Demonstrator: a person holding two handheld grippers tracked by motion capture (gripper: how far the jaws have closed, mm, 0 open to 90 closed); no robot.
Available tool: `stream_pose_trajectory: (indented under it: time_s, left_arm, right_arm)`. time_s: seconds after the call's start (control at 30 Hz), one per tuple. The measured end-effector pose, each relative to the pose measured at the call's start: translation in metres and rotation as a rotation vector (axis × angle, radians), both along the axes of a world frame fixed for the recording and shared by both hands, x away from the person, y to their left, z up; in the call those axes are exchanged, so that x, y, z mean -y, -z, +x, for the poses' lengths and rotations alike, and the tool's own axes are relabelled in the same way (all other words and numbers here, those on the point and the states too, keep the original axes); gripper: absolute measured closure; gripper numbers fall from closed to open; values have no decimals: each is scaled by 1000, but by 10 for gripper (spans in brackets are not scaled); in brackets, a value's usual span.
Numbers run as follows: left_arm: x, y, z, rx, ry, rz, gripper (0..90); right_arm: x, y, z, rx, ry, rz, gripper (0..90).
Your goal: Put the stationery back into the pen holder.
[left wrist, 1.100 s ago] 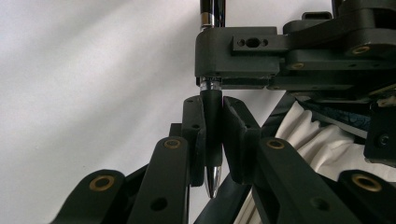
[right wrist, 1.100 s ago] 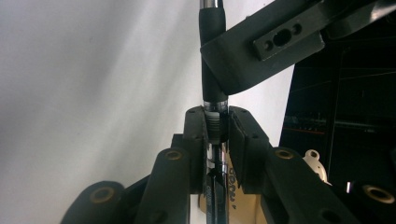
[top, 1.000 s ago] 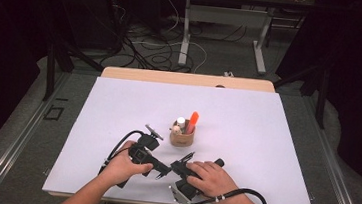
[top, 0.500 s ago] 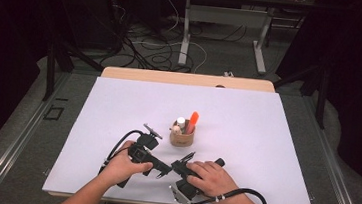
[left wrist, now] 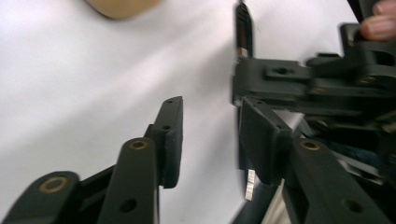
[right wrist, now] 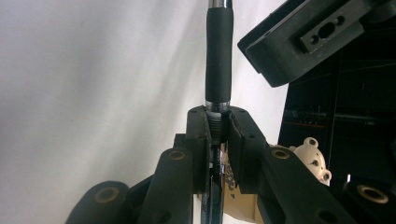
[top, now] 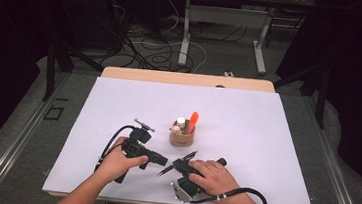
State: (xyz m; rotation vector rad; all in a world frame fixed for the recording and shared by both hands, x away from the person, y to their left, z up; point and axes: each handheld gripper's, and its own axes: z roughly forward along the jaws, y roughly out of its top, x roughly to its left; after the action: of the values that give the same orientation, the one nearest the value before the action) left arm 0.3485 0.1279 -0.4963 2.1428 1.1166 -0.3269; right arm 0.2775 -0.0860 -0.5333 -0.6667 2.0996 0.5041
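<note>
My right gripper (right wrist: pixel 217 122) has its jaws pinching a black pen (right wrist: pixel 218 60), whose grip section sticks out beyond the jaw tips over the white table (top: pixel 266 135). My left gripper (left wrist: pixel 208 135) has just been opening; its jaws stand spread with nothing between them, just beside the pen. The brown cup (top: pixel 181 137) sits near, beyond both grippers.

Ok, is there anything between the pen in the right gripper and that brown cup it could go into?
Nothing visible. The right gripper is shut on the pen, and bare white table lies between it and the cup. An orange marker and white items already take part of the cup's opening.
</note>
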Motion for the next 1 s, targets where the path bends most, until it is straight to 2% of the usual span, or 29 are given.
stream_pose_trajectory:
  time_s: [0.07,0.1,0.17,0.2,0.23,0.27,0.3,0.33,0.37,0.47,0.53,0.57,0.63,0.67,0.77,0.83,0.93,1.0]
  left_arm:
    - [-3,1,2,31,-15,11,562]
    - [-5,1,3,52,-14,23,550]
    - [-8,2,3,87,-45,25,525]
    - [-9,3,4,107,-48,32,518]
    - [-10,3,5,126,-51,41,507]
    - [-11,4,5,140,-69,43,491]
    - [-12,4,6,157,-66,51,483]
    - [-13,5,7,166,-73,53,475]
    - [-14,5,8,183,-74,62,461]
    - [-16,7,9,211,-95,63,434]
    - [-18,7,10,241,-104,71,420]
    - [-20,7,11,260,-103,81,407]
    - [-20,7,11,273,-122,80,387]
    - [-21,7,12,283,-121,86,385]
    - [-23,6,13,306,-130,101,365]
    - [-23,6,13,314,-148,100,347]
    - [-24,6,13,332,-151,87,330]
    - [-24,6,14,333,-149,91,306]
  right_arm:
    - [1,-2,1,-7,16,7,796]
    - [1,-2,1,-13,20,27,796]
    - [2,-4,3,-21,26,54,796]
    - [3,-3,3,-23,31,88,796]
    - [4,-4,4,-46,44,90,796]
    - [4,-5,5,-51,45,101,796]
    - [5,-6,7,-44,43,112,796]
    - [6,-5,6,-68,75,154,796]
    - [6,-7,8,-91,82,174,796]
    - [9,-12,11,-110,106,233,797]
    - [10,-15,13,-141,114,291,796]
    - [11,-17,13,-157,141,321,796]
    - [13,-21,16,-203,155,382,796]
    - [15,-24,18,-206,165,407,796]
    - [21,-32,25,-262,205,514,796]
    - [26,-39,32,-302,241,602,796]
    - [33,-48,44,-371,287,749,797]
    - [36,-53,51,-411,311,827,797]
